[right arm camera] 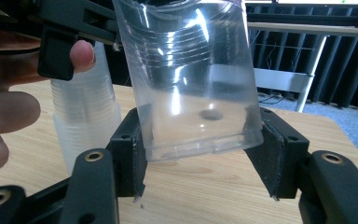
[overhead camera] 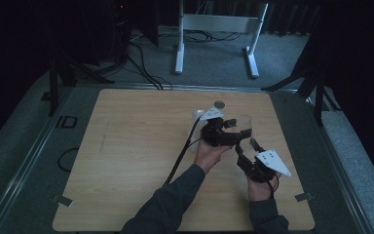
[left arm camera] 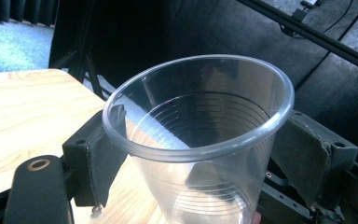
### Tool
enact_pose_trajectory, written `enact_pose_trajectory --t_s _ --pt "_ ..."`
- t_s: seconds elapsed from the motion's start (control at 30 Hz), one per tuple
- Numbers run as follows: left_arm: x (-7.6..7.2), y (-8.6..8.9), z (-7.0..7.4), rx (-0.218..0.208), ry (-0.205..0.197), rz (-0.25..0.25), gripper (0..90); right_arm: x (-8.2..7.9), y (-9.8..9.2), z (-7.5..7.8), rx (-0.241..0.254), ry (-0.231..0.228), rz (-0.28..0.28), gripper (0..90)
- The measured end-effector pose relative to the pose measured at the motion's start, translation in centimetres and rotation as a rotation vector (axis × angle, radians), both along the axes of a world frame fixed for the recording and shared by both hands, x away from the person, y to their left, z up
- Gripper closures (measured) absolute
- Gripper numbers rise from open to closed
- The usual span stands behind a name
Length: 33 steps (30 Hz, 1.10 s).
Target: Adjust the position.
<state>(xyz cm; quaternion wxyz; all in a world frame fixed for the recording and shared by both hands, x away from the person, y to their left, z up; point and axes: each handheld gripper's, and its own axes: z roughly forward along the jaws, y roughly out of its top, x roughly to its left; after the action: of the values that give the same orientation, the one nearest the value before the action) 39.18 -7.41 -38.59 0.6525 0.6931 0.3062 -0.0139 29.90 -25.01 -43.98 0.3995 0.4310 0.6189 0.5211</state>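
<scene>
High view: both my grippers meet over the right half of the wooden table (overhead camera: pixel 126 161). L gripper (overhead camera: pixel 230 127) and R gripper (overhead camera: pixel 246 148) are both on one clear plastic cup (overhead camera: pixel 242 126), held off the table btwn them. Small round disc (overhead camera: pixel 219 104) lies on the table just beyond the L gripper.

L gripper view: cup rim (left arm camera: pixel 200 107) sits btwn my jaws, mouth tilted toward the cam. L pad touches the wall just under the rim; R pad is at the wall too, but can't tell if it presses. Jaws spread wide, about cup width.

R gripper view: my jaws pinch the cup's base end (right arm camera: pixel 200 121), pads (right arm camera: pixel 133 149) tight on both sides, wall slightly squashed. Cup is tilted, bottom clear of the table. L gripper grabs it higher up, person's fingers (right arm camera: pixel 81 53) beside it. Stack of clear cups (right arm camera: pixel 84 116) stands on the table behind, apart from the held one.
</scene>
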Motion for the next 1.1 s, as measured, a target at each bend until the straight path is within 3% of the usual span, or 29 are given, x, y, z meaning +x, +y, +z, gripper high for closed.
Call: enact_pose_trajectory --t_s 1.1 --pt "-0.89 -0.53 0.16 0.037 -0.065 0.017 29.9 0.31 -0.16 -0.20 0.005 0.028 0.026 40.1"
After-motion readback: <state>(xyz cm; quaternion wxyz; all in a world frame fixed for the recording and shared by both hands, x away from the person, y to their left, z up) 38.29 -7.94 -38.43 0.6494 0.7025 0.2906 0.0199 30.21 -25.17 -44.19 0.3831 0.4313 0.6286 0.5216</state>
